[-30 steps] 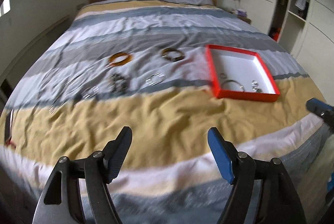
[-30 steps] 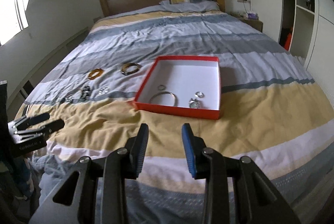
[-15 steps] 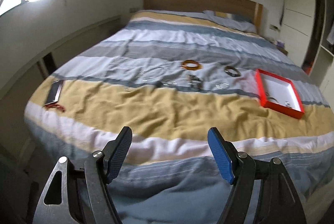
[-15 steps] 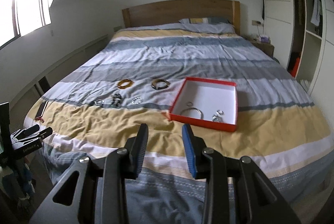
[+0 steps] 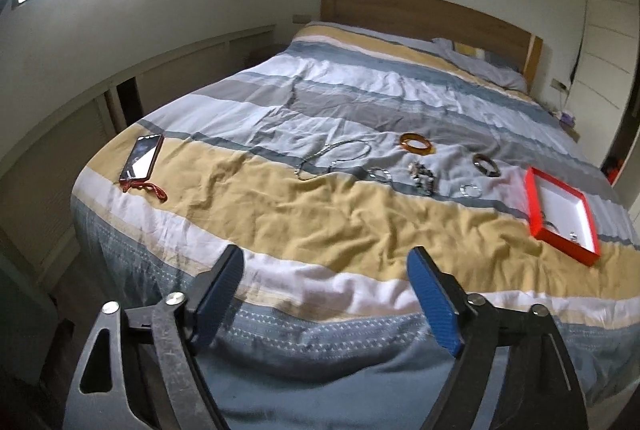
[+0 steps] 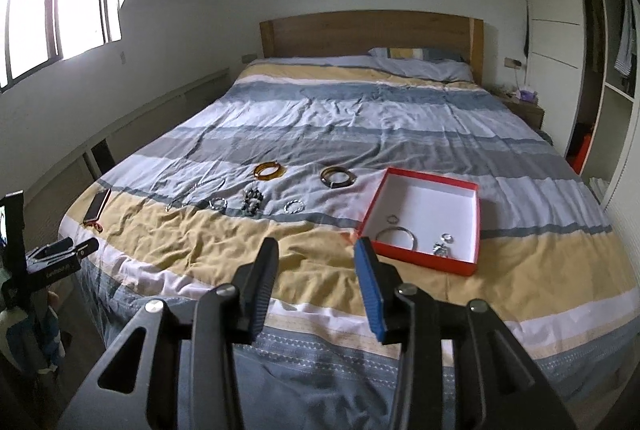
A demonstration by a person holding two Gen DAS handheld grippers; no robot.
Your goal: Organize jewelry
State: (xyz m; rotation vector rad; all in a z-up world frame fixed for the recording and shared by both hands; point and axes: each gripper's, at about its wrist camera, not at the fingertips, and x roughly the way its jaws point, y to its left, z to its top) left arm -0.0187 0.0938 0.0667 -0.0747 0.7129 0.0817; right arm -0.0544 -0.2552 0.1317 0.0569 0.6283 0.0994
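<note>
A red box [image 6: 476, 213] with a white inside lies on the striped bed; a thin bangle [image 6: 396, 236] and small rings sit in it. Left of it on the cover lie an amber bangle [image 6: 270, 170], a dark bangle [image 6: 337, 177], a beaded bracelet [image 6: 253, 201], small silver bracelets [image 6: 294, 206] and a chain necklace [image 5: 332, 157]. The box [image 5: 532, 205] shows at the right in the left wrist view. My left gripper [image 5: 326, 272] hangs over the bed's foot, jaws opening, nothing between them. My right gripper [image 6: 316, 260] is back from the box, jaws opening and empty.
A phone in a red case [image 5: 142, 159] with a strap lies near the bed's left edge. A low shelf unit [image 6: 132, 133] runs along the left wall, a wardrobe [image 6: 592, 89] stands at the right. The left gripper's body [image 6: 60, 256] shows at the far left.
Both grippers have drawn back and up from the bed, so jewelry and box look smaller. The left view has swung left, bringing the phone into sight. Both pairs of jaws stand wider.
</note>
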